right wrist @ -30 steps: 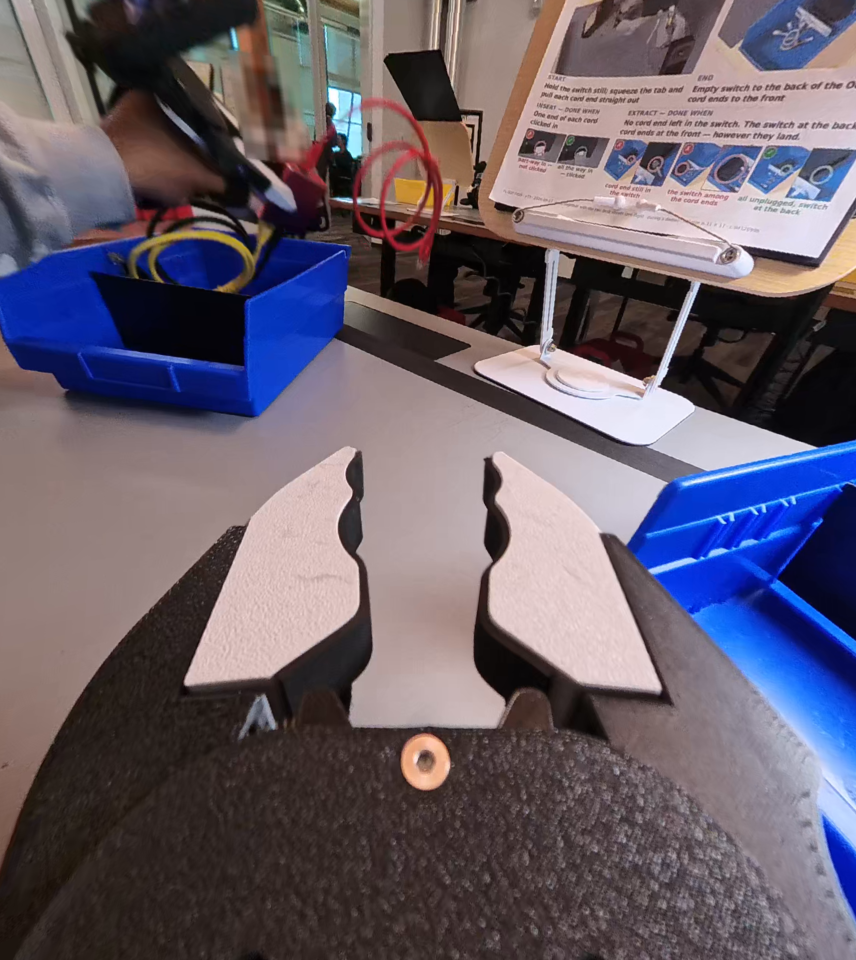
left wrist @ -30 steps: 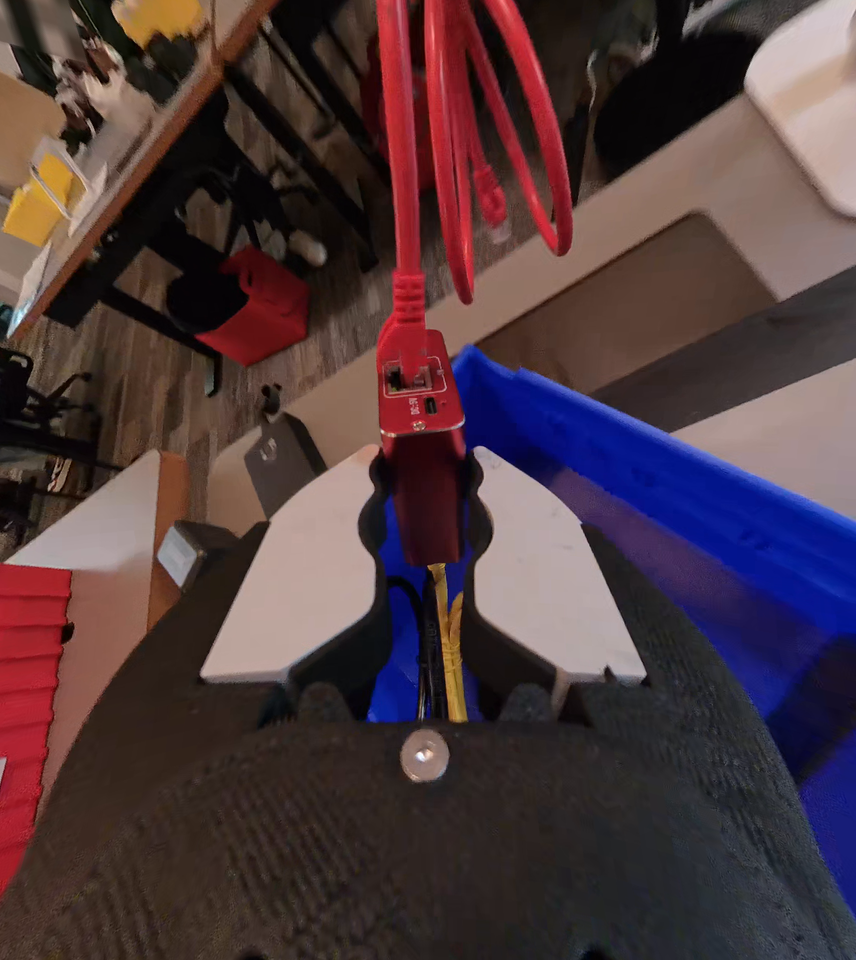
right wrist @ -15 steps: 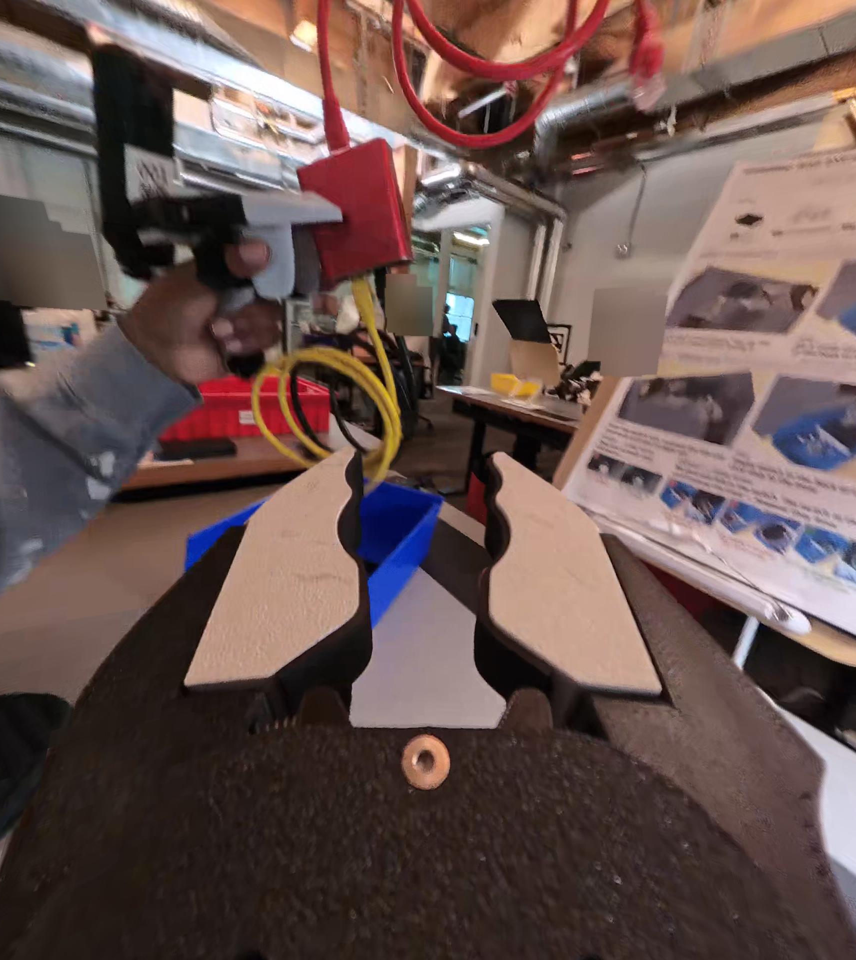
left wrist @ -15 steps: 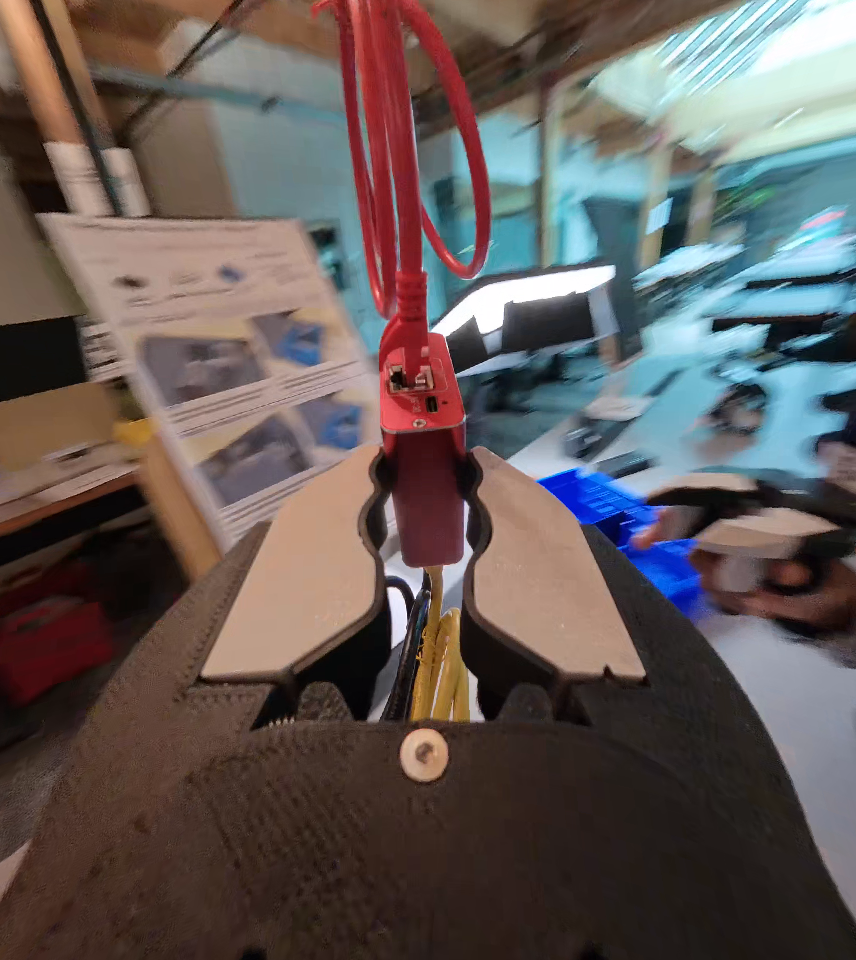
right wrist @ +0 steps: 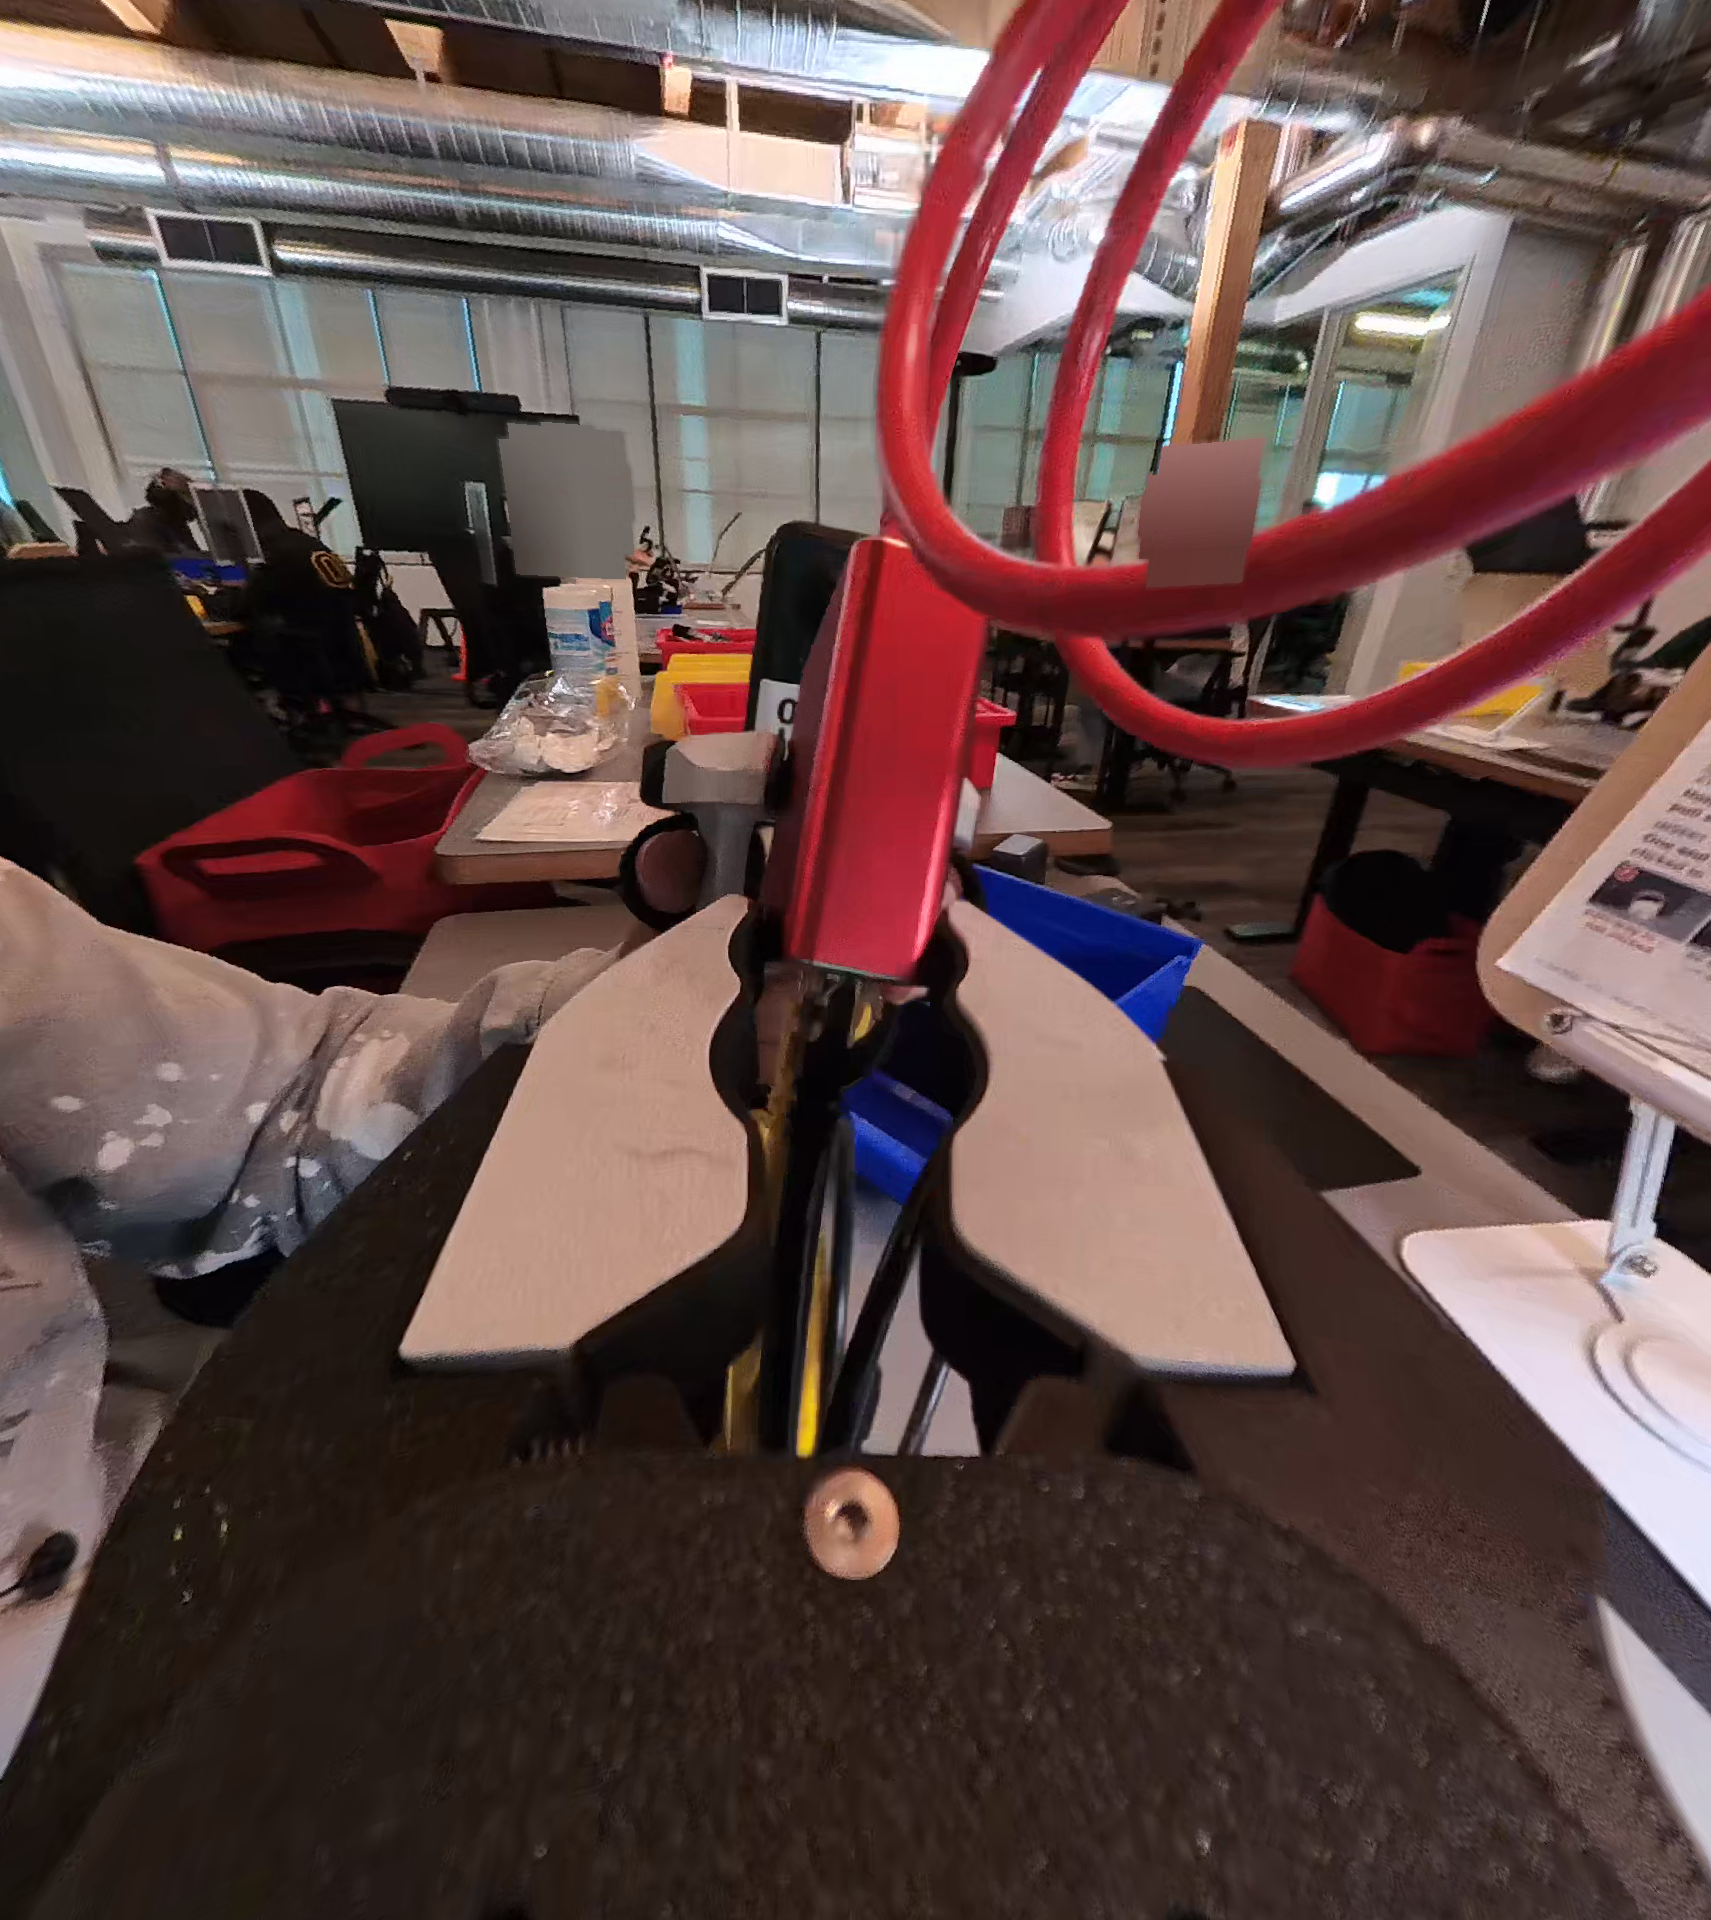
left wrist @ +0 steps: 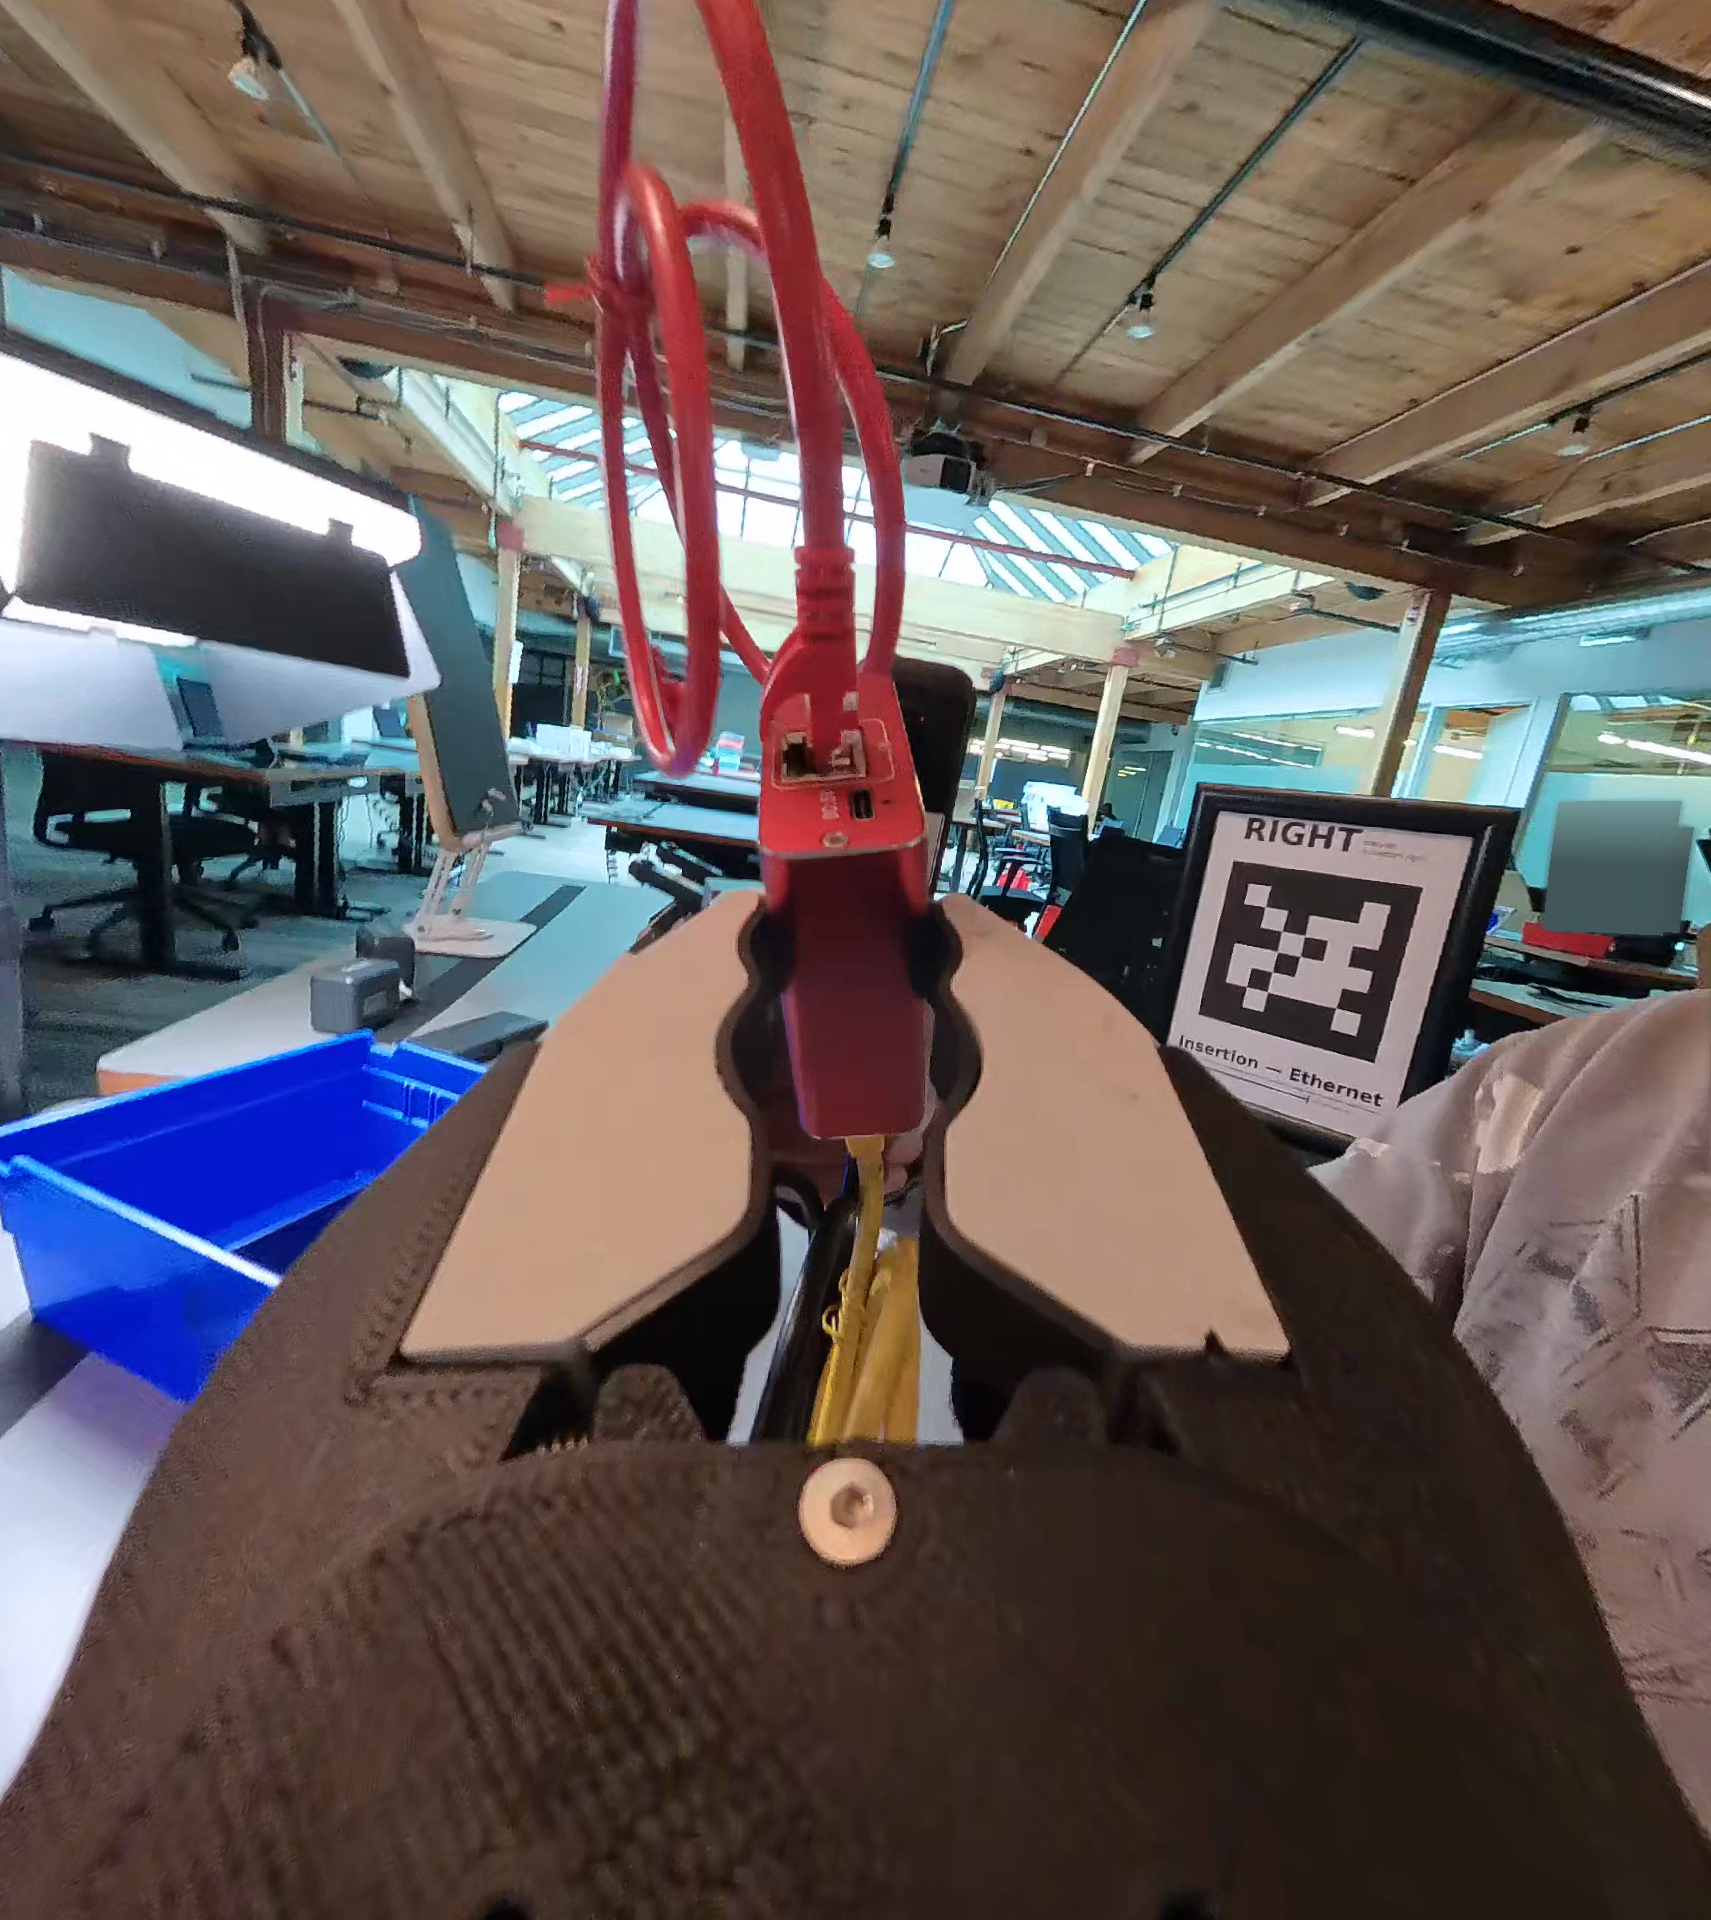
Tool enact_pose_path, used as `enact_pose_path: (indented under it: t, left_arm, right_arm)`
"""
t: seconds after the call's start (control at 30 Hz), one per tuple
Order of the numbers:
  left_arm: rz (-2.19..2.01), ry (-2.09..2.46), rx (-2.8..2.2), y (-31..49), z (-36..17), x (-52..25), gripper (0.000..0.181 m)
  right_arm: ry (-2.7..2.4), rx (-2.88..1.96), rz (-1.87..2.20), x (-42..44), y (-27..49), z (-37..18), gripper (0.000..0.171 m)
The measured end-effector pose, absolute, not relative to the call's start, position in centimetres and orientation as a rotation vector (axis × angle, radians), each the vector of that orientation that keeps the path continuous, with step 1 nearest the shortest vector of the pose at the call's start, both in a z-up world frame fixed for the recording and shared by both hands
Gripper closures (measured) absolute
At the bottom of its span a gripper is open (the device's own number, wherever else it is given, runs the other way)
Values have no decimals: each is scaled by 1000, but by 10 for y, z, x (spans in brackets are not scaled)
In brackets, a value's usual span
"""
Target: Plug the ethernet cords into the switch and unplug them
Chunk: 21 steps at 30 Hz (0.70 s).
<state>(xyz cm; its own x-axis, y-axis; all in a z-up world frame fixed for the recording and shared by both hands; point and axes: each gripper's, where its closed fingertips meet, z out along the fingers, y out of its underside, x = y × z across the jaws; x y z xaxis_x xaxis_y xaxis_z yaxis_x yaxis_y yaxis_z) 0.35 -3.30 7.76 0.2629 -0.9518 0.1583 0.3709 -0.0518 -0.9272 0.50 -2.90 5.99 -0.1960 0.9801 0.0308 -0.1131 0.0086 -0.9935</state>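
One switch (left wrist: 846, 935), one red cord (left wrist: 809, 436), left claw (left wrist: 849, 940)

ceiling (left wrist: 1246, 208): wood beams, 12 o'clock | skylight (left wrist: 1038, 540): 1 o'clock, bright | lamp (left wrist: 155, 561): 9 o'clock, lit | windows (right wrist: 518, 416): 11 o'clock | ducts (right wrist: 311, 135): silver, 11 o'clock | desks (left wrist: 331, 769) and chairs (left wrist: 92, 831): 9 o'clock | floor (right wrist: 1246, 862): dark, 3 o'clock

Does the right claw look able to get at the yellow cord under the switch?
Probably yes: the yellow cord hangs between right claw's fingers, below the red switch held by left claw; a black cord crowds it.
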Motion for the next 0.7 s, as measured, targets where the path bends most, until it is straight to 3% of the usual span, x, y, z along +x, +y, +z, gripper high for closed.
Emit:
enact_pose_path:
  t: [0.47,0.7]
  left_arm:
    - [-1240,783,-1354,-36,40,19,148]
    - [-1238,556,-1479,-10,34,-10,135]
  right_arm:
    - [-1479,-1081,1224,11,-42,39,143]
    - [-1378,-1004,543,7,-5,40,144]
